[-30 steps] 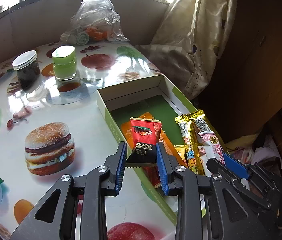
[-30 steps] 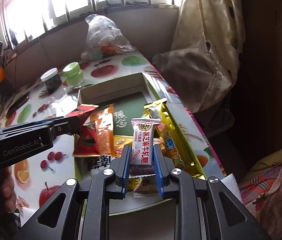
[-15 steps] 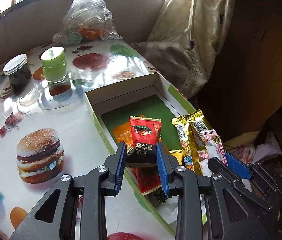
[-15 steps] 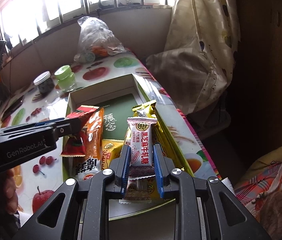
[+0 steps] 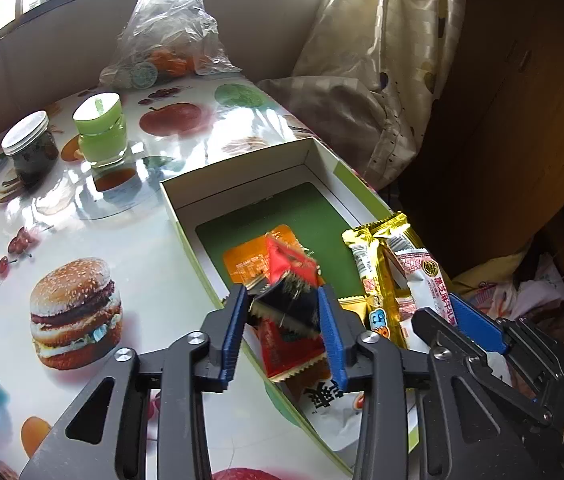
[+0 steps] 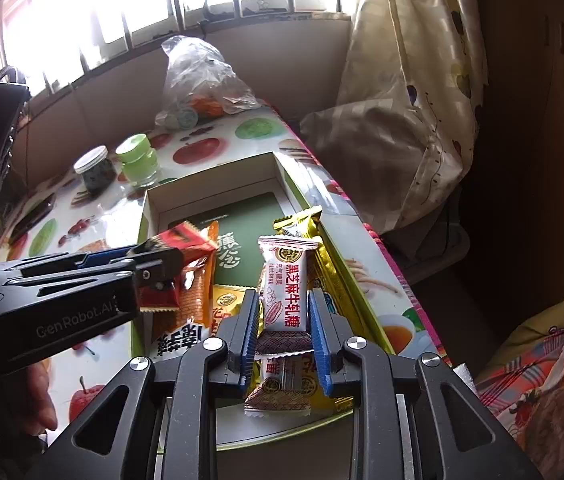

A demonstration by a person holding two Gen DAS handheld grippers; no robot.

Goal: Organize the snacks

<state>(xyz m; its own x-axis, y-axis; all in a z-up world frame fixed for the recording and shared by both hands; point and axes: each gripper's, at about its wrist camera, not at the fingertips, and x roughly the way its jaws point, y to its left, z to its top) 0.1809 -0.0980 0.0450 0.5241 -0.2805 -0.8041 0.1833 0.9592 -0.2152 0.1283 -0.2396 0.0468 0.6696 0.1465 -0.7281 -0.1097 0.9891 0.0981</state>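
A green-and-white box (image 5: pixel 242 160) lies on the printed tablecloth and holds several snack packets, among them an orange one (image 5: pixel 250 260) and gold bars (image 5: pixel 381 272). My left gripper (image 5: pixel 282 296) hovers over the box's near left part with its jaws opening. A red-and-black packet (image 5: pixel 289 272) sits blurred and tilted between the pads, loose. My right gripper (image 6: pixel 283 300) hovers over the box's near right part, jaws opening too. A white-and-pink candy bar (image 6: pixel 285 292) stands between its pads with thin gaps on both sides.
A dark jar with a white lid (image 5: pixel 30 148), a green-lidded jar (image 5: pixel 100 132) and a clear plastic bag (image 5: pixel 166 48) stand beyond the box. A curtain (image 5: pixel 381 60) hangs past the table's right edge. A person's hand (image 6: pixel 42 392) holds the left gripper.
Both pairs of jaws have widened. The red-and-black packet has tipped over and blurred between the left pads. The candy bar stays upright between the right pads.
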